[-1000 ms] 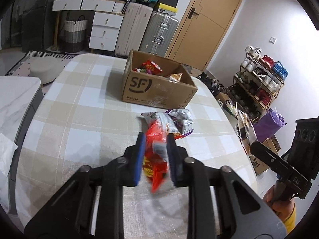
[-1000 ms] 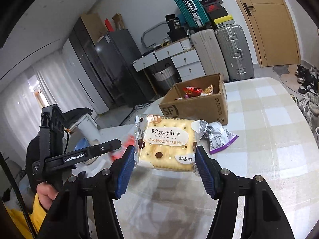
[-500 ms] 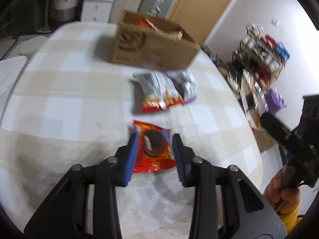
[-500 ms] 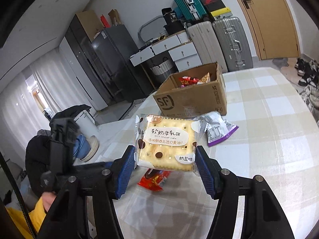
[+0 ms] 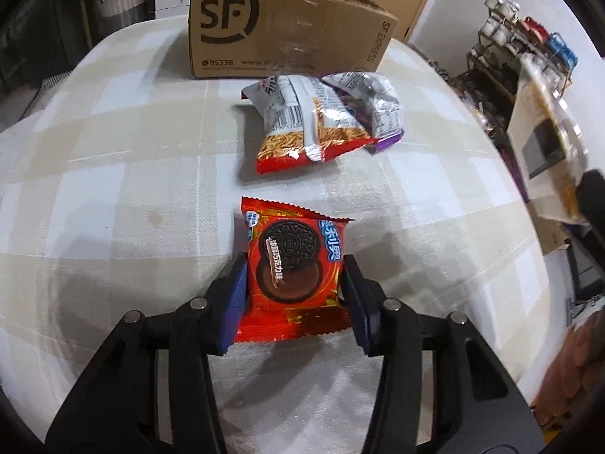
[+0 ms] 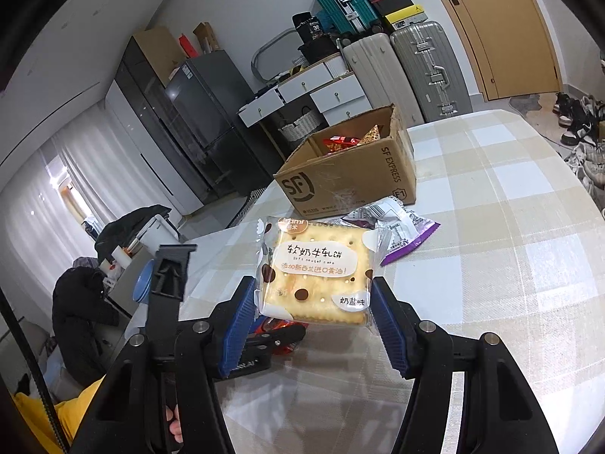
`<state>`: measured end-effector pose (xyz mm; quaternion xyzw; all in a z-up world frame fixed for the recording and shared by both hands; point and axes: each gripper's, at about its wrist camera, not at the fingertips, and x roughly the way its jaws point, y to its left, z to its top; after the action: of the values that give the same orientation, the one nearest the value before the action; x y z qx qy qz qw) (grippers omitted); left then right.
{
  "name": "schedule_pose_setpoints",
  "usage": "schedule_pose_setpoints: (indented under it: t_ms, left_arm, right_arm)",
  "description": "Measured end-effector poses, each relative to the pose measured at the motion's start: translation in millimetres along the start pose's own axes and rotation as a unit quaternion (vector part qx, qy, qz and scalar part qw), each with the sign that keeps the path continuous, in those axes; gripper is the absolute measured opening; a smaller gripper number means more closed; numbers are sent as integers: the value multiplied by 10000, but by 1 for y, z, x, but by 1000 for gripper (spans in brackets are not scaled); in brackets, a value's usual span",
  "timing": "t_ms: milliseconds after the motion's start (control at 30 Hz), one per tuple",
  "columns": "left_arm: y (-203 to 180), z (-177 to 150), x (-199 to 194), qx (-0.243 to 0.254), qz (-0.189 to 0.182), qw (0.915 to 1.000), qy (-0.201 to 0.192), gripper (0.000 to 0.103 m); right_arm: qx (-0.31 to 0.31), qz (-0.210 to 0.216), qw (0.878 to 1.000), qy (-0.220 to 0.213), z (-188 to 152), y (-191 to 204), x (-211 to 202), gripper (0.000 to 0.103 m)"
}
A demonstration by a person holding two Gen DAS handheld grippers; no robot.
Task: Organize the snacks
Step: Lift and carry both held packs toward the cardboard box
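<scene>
L tongs (image 5: 295,295) straddle Oreo pack (image 5: 293,265); R tongs (image 6: 314,321) grip cracker pack (image 6: 315,268).

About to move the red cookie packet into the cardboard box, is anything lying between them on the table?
Yes. Two snack bags, the noodle-snack bag and the purple-edged bag, lie on the table between the red cookie packet and the cardboard box. Lifting over them avoids both.

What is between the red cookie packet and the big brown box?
In the left wrist view, two snack bags lie there: a noodle snack bag and a purple-edged bag, between the Oreo packet and the cardboard box.
</scene>
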<state>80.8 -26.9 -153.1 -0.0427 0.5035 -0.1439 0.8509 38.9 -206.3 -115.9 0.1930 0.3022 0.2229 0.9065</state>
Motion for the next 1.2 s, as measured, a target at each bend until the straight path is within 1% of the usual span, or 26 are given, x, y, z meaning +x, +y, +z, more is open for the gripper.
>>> schedule_pose_setpoints:
  t_ms: [67, 133, 200, 233, 333, 467, 567, 767, 867, 1033, 1200]
  left_arm:
    - [1, 2, -4, 82, 14, 9999, -88, 44]
    - [2, 6, -11, 62, -43, 9997, -215, 44]
    - [4, 11, -27, 71, -18, 9990, -430, 44]
    - [4, 17, -29, 94, -8, 9987, -496, 44]
    - [7, 32, -55, 110, -64, 9971, -751, 44]
    - [12, 59, -87, 151, -130, 9936, -1108, 44]
    - [13, 81, -111, 268, -44, 9896, -1411, 44]
    - [12, 129, -140, 397, 17, 9828, -1805, 44]
    - [13, 152, -149, 416, 8, 9805, -1919, 44]
    - [11, 198, -153, 520, 32, 9784, -2000, 44]
    - [10, 248, -139, 575, 88, 9789, -1960, 44]
  right_arm:
    - [-11, -2, 10000, -6, -1, 1, -1, 61]
    - [-21, 6, 10000, -17, 0, 2, -2, 61]
    - [-82, 28, 10000, -28, 3, 6, -3, 61]
    - [-121, 23, 9999, -40, 5, 7, -4, 61]
    - [-310, 64, 9994, -117, 18, 17, -9, 61]
    - [-524, 190, 9982, -217, 48, 31, -13, 61]
    - [-748, 229, 9965, -296, 77, 44, -14, 61]
    - [-975, 298, 9943, -312, 134, 61, -5, 61]
    - [-1125, 266, 9927, -356, 162, 69, 2, 61]
    - [-1359, 118, 9898, -400, 205, 78, 20, 61]
    - [-1293, -3, 9908, -404, 239, 70, 44, 61]
